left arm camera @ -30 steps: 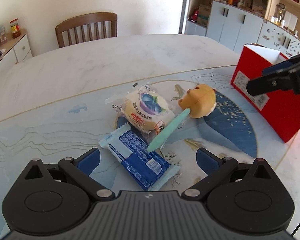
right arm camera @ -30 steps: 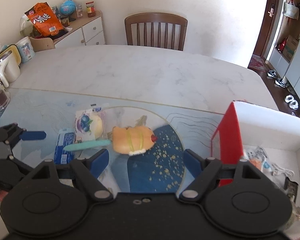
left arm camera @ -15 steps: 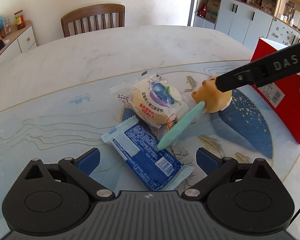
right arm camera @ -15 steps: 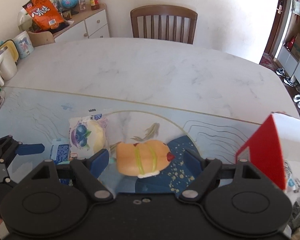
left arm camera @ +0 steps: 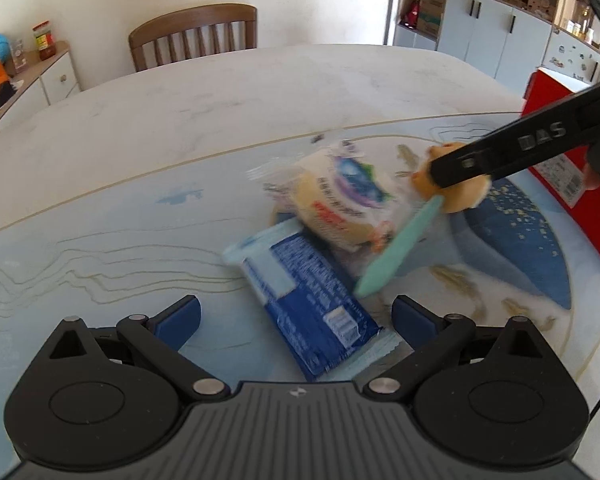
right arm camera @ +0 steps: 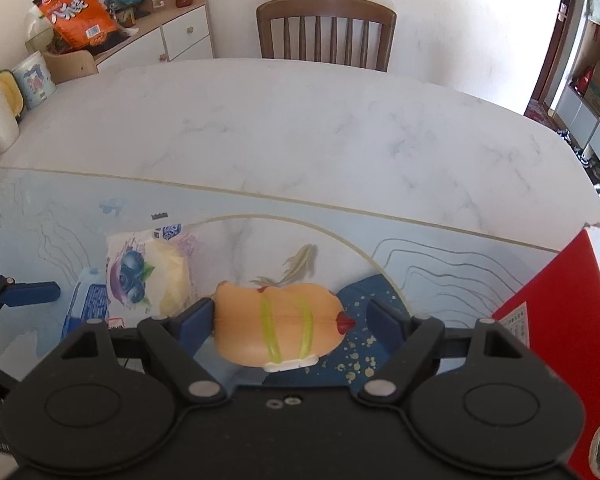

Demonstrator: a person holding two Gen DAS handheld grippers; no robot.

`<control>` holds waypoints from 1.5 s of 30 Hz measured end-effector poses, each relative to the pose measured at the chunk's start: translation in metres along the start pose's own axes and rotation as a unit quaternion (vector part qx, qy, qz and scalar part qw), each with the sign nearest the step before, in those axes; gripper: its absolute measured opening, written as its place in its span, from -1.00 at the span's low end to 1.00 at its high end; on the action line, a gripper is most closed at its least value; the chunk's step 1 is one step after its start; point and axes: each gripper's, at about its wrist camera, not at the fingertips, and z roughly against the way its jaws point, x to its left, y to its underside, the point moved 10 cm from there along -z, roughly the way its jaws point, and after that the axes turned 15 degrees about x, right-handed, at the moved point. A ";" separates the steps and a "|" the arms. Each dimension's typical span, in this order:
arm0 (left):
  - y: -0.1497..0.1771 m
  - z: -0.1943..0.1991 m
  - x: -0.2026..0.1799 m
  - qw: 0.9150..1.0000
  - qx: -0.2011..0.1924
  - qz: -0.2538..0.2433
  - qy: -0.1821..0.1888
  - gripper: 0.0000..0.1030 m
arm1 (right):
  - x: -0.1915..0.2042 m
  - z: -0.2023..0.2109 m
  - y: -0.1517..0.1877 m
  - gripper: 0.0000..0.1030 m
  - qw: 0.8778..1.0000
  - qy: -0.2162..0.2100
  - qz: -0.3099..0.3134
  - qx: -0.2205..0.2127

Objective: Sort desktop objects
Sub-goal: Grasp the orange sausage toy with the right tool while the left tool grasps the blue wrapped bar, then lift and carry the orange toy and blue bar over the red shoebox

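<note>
An orange hot-dog toy (right arm camera: 278, 326) with green stripes lies on the table mat, between the open jaws of my right gripper (right arm camera: 290, 320); the left pad (right arm camera: 196, 318) is at its end, and I cannot tell if it touches. The toy also shows in the left wrist view (left arm camera: 456, 192), partly behind the right gripper's finger. My left gripper (left arm camera: 296, 318) is open over a blue snack packet (left arm camera: 312, 300). A wrapped blueberry bun (left arm camera: 340, 204) and a teal toothbrush (left arm camera: 400, 250) lie beyond it.
A red box (right arm camera: 560, 320) stands open at the right, with small items inside. A wooden chair (right arm camera: 326, 32) stands at the table's far side. A sideboard (right arm camera: 148, 36) with snacks and jars is at the back left.
My right gripper has moved forward and down until its jaws straddle the hot-dog toy. My left gripper has moved closer over the blue packet.
</note>
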 end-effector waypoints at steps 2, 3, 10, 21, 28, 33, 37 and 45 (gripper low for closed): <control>0.002 0.001 0.006 1.000 0.000 0.003 -0.003 0.98 | -0.003 0.000 0.000 0.58 1.000 -0.007 -0.007 0.000; 0.002 0.001 0.009 1.000 0.000 0.005 -0.004 0.98 | -0.004 0.000 0.000 0.59 1.000 -0.009 -0.009 0.001; -0.006 0.000 0.008 1.000 -0.007 -0.009 -0.002 0.87 | -0.003 -0.001 0.001 0.53 1.000 -0.012 -0.003 0.005; -0.015 0.008 0.006 1.000 -0.022 -0.017 0.004 -0.09 | 0.001 0.000 0.001 0.39 1.000 -0.008 -0.009 0.001; -0.014 0.012 0.011 1.000 -0.024 -0.013 0.011 -0.30 | -0.006 0.012 0.006 0.32 1.000 0.005 -0.017 -0.011; -0.007 0.019 0.010 0.999 -0.027 -0.014 0.015 -0.30 | -0.012 0.021 0.013 0.31 1.000 0.008 -0.027 -0.014; 0.003 0.027 0.011 0.999 -0.027 -0.010 0.019 -0.30 | -0.012 0.030 0.024 0.30 0.999 0.008 -0.028 -0.013; 0.030 0.041 0.013 0.999 -0.022 0.009 0.024 -0.30 | -0.006 0.043 0.046 0.29 0.999 0.003 -0.030 -0.012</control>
